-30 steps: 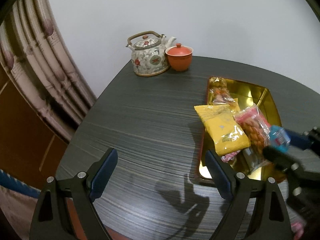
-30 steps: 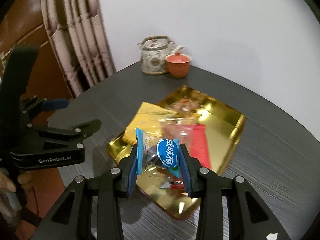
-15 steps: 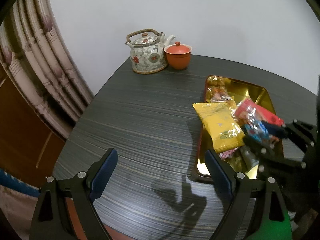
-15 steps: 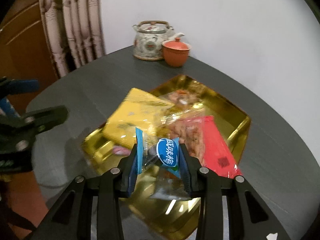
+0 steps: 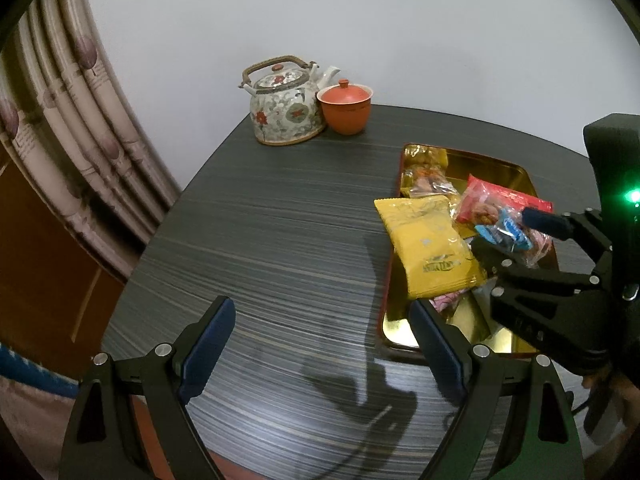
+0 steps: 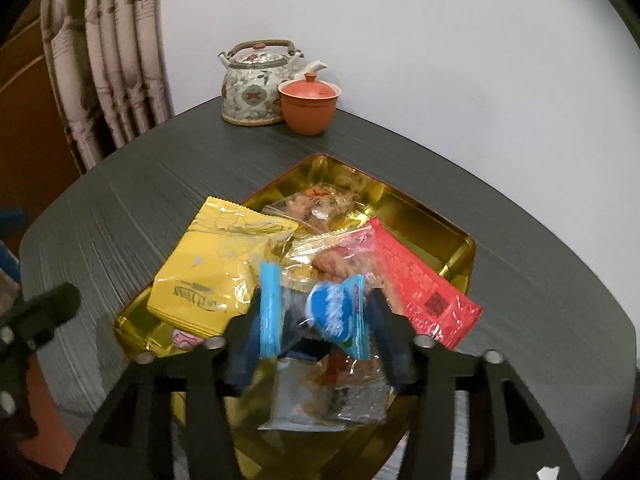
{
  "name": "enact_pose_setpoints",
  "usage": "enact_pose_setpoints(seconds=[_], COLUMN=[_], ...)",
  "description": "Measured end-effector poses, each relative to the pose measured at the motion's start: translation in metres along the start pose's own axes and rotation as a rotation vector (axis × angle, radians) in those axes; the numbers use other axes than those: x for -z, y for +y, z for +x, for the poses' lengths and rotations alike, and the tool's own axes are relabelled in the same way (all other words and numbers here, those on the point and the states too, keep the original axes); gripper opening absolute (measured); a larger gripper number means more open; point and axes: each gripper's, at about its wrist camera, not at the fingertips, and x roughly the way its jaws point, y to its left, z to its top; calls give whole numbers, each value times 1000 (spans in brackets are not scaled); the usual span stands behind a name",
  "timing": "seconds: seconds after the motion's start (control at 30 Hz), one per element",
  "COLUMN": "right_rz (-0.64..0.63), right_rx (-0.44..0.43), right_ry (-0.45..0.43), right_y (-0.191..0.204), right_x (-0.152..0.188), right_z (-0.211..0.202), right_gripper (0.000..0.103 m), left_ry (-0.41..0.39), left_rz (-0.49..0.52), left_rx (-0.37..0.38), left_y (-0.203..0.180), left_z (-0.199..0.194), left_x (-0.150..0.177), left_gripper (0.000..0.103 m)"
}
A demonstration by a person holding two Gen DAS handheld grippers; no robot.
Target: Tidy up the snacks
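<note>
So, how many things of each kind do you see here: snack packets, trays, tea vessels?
Snack packets: 6 (yellow foil, red plastic, blue-and-white, clear with brown pieces, silver foil, small pink)
Gold metal tray: 1
Tea vessels: 2 (flowered ceramic teapot, orange lidded clay cup)
Total: 9

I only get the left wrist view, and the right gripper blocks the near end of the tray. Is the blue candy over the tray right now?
Observer: Yes. In the right wrist view the blue candy is between the opening jaws of the right gripper, above the gold tray.
Operator: What lies under it?
Observer: A silver-and-clear packet on the tray floor, right below the candy.
Operator: Is the red packet fully inside?
Observer: It seems not. The near corner of the red packet appears to poke past the tray's rim, over the table.
</note>
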Motion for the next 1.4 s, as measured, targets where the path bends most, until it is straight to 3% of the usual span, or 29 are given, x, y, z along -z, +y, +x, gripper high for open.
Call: enact_pose_setpoints(seconds=[0.13,0.2,0.47,0.87,1.4], right_rz=[48,77,190,230,197], right_rx=[21,26,42,67,48], right_ry=[-5,10,-1,83,93], right_y=[0,-2,-19,-16,-2], right_x=[-1,0,13,59,63], right_z=[-5,-7,-43,-57,-56], right_gripper=[67,79,96,101,101], left_ry=[2,0,0,-5,-2], left_rz=[-3,-1,-8,-6,-3], left_rx=[6,10,14,20,24], left_y=[-2,-2,-7,-16,-19], left_z=[-1,-2,-6,-13,-15], left_x=[0,0,0,1,3], left_gripper=[89,89,89,89,89])
